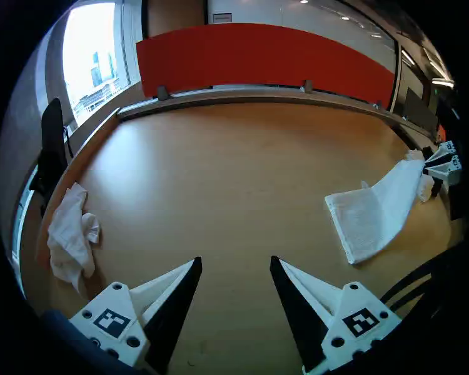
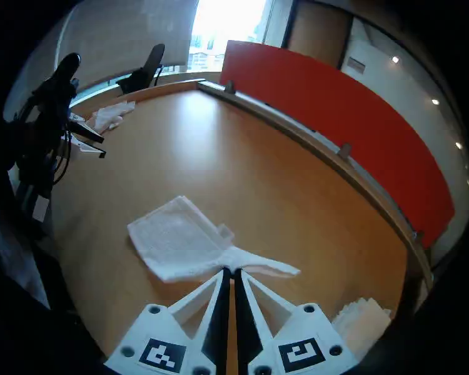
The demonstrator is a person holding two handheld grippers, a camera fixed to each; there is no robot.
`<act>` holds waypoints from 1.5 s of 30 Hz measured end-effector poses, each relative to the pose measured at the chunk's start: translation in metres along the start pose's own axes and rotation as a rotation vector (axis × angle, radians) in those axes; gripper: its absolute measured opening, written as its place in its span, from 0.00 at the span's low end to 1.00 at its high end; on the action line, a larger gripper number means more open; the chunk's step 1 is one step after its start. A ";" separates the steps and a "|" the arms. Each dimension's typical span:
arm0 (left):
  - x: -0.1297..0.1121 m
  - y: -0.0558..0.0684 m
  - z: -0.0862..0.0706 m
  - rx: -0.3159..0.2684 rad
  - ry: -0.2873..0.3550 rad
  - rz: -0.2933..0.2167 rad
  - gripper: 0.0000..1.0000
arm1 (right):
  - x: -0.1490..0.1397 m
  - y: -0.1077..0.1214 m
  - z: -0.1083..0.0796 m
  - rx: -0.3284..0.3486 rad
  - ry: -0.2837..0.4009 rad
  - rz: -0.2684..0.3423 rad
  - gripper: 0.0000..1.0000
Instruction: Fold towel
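Observation:
A white towel [image 2: 178, 240] lies partly flat on the wooden table [image 2: 247, 169], one corner drawn up to my right gripper [image 2: 230, 272], whose fingers are pressed together on that corner. In the left gripper view the same towel [image 1: 372, 212] stretches from the table up to the right gripper [image 1: 444, 164] at the far right. My left gripper [image 1: 234, 262] hovers open over bare wood, well to the left of the towel, with nothing between its fingers. It also shows far off in the right gripper view as the left gripper [image 2: 87, 140].
A crumpled white cloth [image 1: 72, 234] lies near the table's left edge, seen too as the cloth [image 2: 112, 115]. Another folded white cloth [image 2: 363, 325] sits by my right gripper. A red divider panel [image 1: 266, 56] runs along the table's far side. Black office chair [image 1: 50, 153] stands beyond the edge.

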State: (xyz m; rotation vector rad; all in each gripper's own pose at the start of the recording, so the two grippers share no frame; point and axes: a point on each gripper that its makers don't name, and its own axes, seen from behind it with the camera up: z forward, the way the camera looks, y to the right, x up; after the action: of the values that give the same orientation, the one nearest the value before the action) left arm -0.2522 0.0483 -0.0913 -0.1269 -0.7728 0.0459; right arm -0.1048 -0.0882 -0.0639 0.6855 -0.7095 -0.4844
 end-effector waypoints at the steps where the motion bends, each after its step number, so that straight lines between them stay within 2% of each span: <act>1: 0.000 -0.001 -0.001 0.001 0.001 -0.002 0.81 | 0.003 -0.003 0.002 0.006 0.003 -0.003 0.05; 17: 0.003 -0.019 -0.017 0.020 0.023 -0.032 0.80 | 0.040 -0.070 0.046 0.147 0.030 -0.068 0.04; 32: -0.006 -0.043 -0.036 0.056 0.030 -0.073 0.80 | 0.032 -0.126 0.081 0.274 -0.022 -0.128 0.04; 38: -0.010 -0.051 -0.040 0.070 0.030 -0.086 0.80 | 0.028 -0.131 0.083 0.285 -0.036 -0.139 0.04; 45: -0.010 -0.048 -0.039 0.065 0.031 -0.081 0.80 | 0.025 -0.125 0.081 0.275 -0.041 -0.133 0.05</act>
State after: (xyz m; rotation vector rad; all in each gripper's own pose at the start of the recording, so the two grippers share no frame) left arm -0.2323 -0.0043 -0.1199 -0.0342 -0.7438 -0.0083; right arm -0.1681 -0.2213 -0.0973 0.9879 -0.7802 -0.5292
